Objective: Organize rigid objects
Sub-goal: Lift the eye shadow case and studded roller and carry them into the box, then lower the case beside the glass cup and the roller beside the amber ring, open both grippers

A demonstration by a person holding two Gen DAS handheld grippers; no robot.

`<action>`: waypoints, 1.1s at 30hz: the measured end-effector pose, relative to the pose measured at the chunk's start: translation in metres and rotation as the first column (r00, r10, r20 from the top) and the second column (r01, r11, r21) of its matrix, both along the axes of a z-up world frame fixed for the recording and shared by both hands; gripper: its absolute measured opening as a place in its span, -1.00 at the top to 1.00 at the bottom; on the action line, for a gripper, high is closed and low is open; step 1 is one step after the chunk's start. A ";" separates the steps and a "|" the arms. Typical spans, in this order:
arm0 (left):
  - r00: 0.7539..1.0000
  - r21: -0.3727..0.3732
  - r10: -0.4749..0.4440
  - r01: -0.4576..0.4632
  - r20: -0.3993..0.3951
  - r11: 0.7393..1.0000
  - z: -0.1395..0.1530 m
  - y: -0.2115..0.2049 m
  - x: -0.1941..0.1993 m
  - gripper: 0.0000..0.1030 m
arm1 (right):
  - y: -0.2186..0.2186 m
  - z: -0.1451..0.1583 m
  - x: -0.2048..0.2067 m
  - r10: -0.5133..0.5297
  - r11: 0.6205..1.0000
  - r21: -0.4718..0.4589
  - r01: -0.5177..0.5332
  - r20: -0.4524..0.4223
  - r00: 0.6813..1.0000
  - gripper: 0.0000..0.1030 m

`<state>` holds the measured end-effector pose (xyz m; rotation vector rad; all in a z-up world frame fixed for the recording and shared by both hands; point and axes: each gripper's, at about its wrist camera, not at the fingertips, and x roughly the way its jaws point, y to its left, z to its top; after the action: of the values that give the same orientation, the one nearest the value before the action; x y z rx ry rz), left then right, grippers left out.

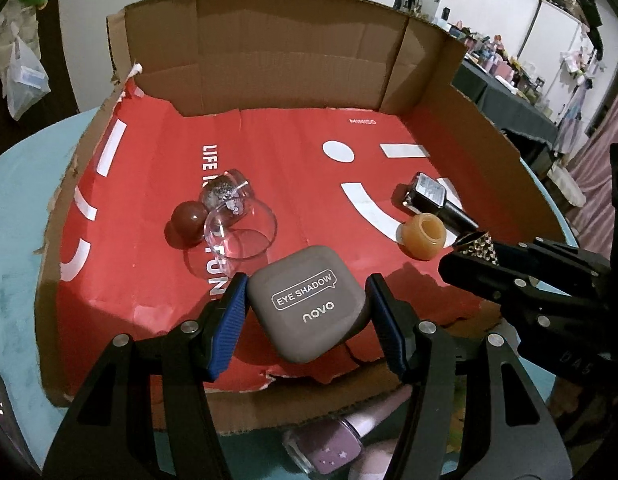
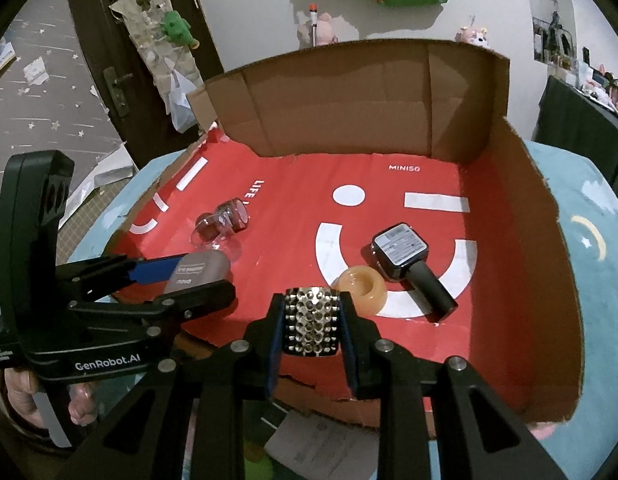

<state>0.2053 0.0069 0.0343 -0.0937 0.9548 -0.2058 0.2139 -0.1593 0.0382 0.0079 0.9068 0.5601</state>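
Observation:
My left gripper [image 1: 305, 320] is shut on a grey eye shadow case [image 1: 309, 300] and holds it over the front of the red-floored cardboard box [image 1: 293, 136]; the case also shows in the right wrist view [image 2: 197, 272]. My right gripper [image 2: 311, 340] is shut on a black studded piece [image 2: 312, 320], also seen at the right of the left wrist view [image 1: 479, 246]. On the box floor lie an amber ring-shaped jar [image 2: 363, 284], a black bottle with a label [image 2: 405, 258], a clear round container [image 1: 239, 224] and a brown ball [image 1: 187, 220].
The box's back and right walls [image 2: 521, 208] stand upright; its front edge is low and torn. The box sits on a light blue table [image 1: 21, 216]. A pink nail polish bottle [image 1: 333, 440] lies below the left gripper outside the box.

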 end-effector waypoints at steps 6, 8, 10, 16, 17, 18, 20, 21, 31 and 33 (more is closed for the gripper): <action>1.000 0.003 -0.005 0.005 -0.029 1.000 -0.010 -0.001 0.010 -0.11 | 0.002 -0.011 0.010 0.006 1.000 0.003 -0.006 -0.043 0.999 0.46; 0.999 0.005 -0.003 0.003 -0.039 1.000 -0.013 -0.001 0.014 -0.11 | 0.004 -0.015 0.014 0.012 1.000 0.002 -0.012 -0.058 0.998 0.46; 0.999 0.013 -0.002 0.002 -0.033 1.000 -0.013 -0.001 0.016 -0.11 | 0.006 -0.019 0.017 0.017 1.000 0.000 -0.017 -0.067 0.998 0.46; 1.000 0.017 0.003 -0.002 -0.030 1.000 -0.013 0.000 0.025 -0.11 | 0.007 -0.026 0.028 0.010 1.000 -0.007 -0.011 -0.087 0.996 0.46; 1.000 0.017 0.005 -0.004 -0.030 1.000 -0.013 0.000 0.027 -0.11 | 0.005 -0.026 0.029 0.005 1.000 -0.007 -0.006 -0.090 0.996 0.46; 1.000 0.017 0.007 -0.006 -0.029 1.000 -0.013 0.000 0.028 -0.11 | 0.004 -0.026 0.030 0.001 1.000 -0.003 -0.001 -0.090 0.996 0.46; 1.000 0.021 0.010 -0.009 -0.028 1.000 -0.013 0.001 0.032 -0.11 | 0.002 -0.026 0.033 -0.015 1.000 -0.012 0.014 -0.083 0.996 0.46; 1.000 0.024 0.011 -0.011 -0.028 1.000 -0.013 0.001 0.034 -0.11 | 0.001 -0.026 0.034 -0.025 1.000 -0.018 0.024 -0.079 0.997 0.46; 0.999 0.045 0.032 -0.031 -0.017 0.998 -0.013 0.001 0.046 -0.11 | -0.004 -0.026 0.043 -0.079 0.996 -0.051 0.076 -0.053 0.995 0.46; 0.999 0.046 0.037 -0.036 -0.015 0.998 -0.014 0.002 0.047 -0.12 | -0.005 -0.026 0.043 -0.088 0.994 -0.064 0.085 -0.047 0.995 0.46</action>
<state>0.2527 0.0087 0.0208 -0.0706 0.9724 -0.1498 0.2573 -0.1645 0.0125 0.0055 0.9674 0.4524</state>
